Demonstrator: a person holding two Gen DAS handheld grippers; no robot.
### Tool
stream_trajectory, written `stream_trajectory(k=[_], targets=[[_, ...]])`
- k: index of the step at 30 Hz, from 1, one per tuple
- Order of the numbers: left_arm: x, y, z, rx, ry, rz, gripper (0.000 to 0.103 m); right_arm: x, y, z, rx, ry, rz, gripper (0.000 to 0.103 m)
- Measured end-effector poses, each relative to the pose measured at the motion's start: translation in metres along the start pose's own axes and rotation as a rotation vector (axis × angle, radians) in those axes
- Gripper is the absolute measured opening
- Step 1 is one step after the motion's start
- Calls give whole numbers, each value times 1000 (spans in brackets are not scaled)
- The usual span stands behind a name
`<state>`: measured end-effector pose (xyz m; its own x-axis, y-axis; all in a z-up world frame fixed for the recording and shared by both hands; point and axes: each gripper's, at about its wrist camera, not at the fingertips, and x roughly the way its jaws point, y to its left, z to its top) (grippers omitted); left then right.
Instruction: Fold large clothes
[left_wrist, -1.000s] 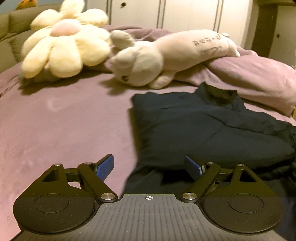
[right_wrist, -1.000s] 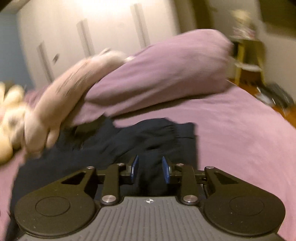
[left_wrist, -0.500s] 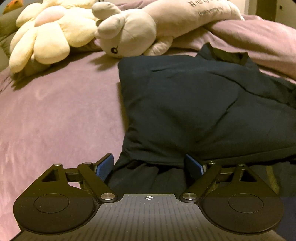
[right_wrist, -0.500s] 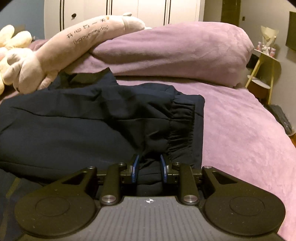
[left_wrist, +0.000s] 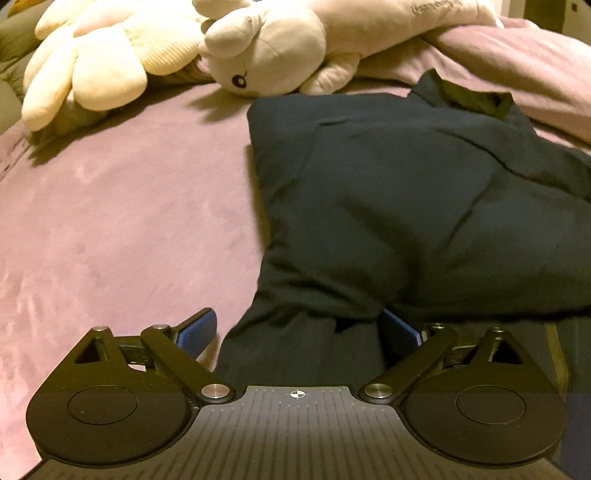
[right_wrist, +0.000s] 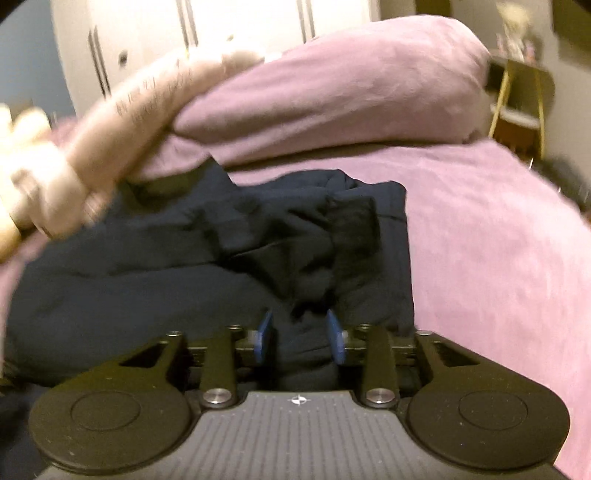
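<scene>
A dark navy garment (left_wrist: 406, 203) lies folded on the purple bed (left_wrist: 129, 221), its collar toward the pillows. My left gripper (left_wrist: 298, 332) stands wide over the garment's near left edge and is still opening. A bunched strip of fabric lies between its blue pads (left_wrist: 195, 332) without being pinched. In the blurred right wrist view the garment (right_wrist: 147, 266) has an elastic cuff lying on top. My right gripper (right_wrist: 300, 334) sits at its near right edge. Its jaws are opening, with a fold of dark fabric still between the pads.
A cream flower plush (left_wrist: 92, 66) and a long pale plush animal (left_wrist: 273, 48) lie at the head of the bed. A purple duvet roll (right_wrist: 351, 81) rests behind the garment. A small side table (right_wrist: 517, 96) stands past the bed's right edge, and white wardrobe doors (right_wrist: 147, 37) are behind.
The left gripper dipped lower and nearer the garment's edge, and its jaws widened a little. The right jaws, narrow on a fold of fabric before, have parted.
</scene>
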<state>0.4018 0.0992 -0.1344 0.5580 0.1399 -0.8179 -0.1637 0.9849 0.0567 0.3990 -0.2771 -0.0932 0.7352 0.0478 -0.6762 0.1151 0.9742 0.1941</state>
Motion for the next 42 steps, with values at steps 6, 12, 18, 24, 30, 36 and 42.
stream_trajectory(k=[6, 12, 18, 24, 30, 36, 42], targets=[[-1, 3, -4, 3, -6, 11, 97, -7, -42, -21, 317, 60, 133, 78], [9, 2, 2, 3, -19, 39, 97, 17, -60, -10, 535, 58, 166, 38], [24, 4, 14, -14, -26, 105, 98, 45, -39, -1, 423, 89, 57, 29], [11, 9, 7, -7, 6, 71, 96, 37, -32, -4, 346, 64, 44, 31], [-48, 26, -45, 39, -2, -75, 94, -40, -26, -52, 121, 62, 91, 48], [-123, 77, -126, 47, -15, -101, 94, -149, -48, -138, -32, 80, 45, 57], [-186, 157, -180, -73, -40, -7, 94, -244, -87, -200, -70, 101, -62, 69]])
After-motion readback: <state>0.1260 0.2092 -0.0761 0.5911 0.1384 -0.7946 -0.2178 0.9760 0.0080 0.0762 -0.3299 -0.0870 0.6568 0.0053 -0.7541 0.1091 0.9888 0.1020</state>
